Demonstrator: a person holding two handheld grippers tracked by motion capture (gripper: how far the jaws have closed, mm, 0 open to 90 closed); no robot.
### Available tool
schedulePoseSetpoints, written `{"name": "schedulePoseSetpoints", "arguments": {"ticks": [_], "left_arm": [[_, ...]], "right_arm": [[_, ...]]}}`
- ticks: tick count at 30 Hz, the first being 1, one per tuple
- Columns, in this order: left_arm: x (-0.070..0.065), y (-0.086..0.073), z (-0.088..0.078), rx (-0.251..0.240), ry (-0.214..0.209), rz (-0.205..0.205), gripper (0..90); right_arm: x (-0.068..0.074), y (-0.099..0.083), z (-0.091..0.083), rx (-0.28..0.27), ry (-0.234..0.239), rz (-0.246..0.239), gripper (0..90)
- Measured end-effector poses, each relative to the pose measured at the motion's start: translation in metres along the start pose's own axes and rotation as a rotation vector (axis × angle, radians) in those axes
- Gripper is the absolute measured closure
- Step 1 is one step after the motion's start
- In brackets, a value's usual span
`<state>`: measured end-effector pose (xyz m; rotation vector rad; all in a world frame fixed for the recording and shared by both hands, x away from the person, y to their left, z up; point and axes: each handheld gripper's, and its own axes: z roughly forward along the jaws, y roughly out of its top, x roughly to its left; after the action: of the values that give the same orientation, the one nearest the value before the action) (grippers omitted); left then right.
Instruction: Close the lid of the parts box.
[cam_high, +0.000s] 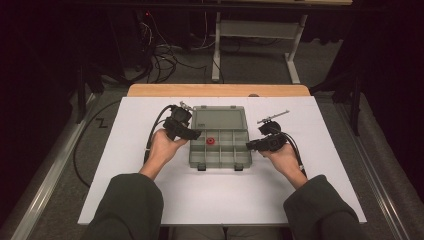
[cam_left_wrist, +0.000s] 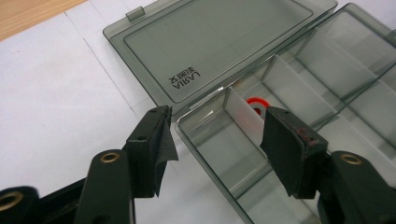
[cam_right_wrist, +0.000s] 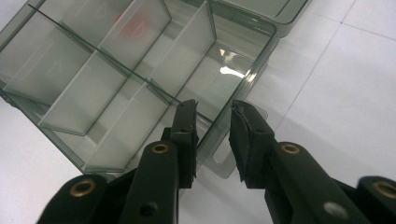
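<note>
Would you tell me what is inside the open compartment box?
The box holds one red ring in a middle compartment; the other compartments look empty. The left gripper covers part of one corner compartment.

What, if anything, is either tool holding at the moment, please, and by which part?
Nothing is clearly held. The left tool stands open astride the box's corner wall without pressing it. The right tool is open around the wall beside the latch tab.
</note>
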<state>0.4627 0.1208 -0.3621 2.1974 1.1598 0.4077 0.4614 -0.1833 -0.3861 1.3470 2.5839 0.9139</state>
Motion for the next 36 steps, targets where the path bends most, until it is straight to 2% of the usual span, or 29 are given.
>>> {"name": "schedulePoseSetpoints", "arguments": {"ticks": [5, 9, 13, 15, 18, 36], "left_arm": [[0.003, 0.007, 0.002, 0.000, 0.007, 0.011, 41.9], [0.004, 0.011, 0.005, 0.000, 0.012, 0.004, 43.1], [0.005, 0.013, 0.010, 0.011, 0.012, -0.007, 44.3], [0.006, 0.015, 0.013, 0.034, -0.007, -0.036, 44.1], [0.005, 0.020, 0.016, 0.056, 0.022, -0.036, 47.5], [0.008, 0.038, 0.025, 0.041, 0.013, -0.049, 49.9]], "right_arm": [[0.002, 0.005, 0.000, 0.039, -0.018, -0.013, 74.8], [0.004, 0.007, 0.001, 0.054, -0.033, -0.015, 74.9], [0.005, 0.007, 0.001, 0.054, -0.039, -0.007, 74.9], [0.004, 0.007, 0.001, 0.053, -0.037, -0.006, 74.9], [0.005, 0.007, 0.001, 0.051, -0.042, -0.020, 74.9], [0.005, 0.004, 0.001, 0.036, -0.048, -0.024, 74.8]]}}
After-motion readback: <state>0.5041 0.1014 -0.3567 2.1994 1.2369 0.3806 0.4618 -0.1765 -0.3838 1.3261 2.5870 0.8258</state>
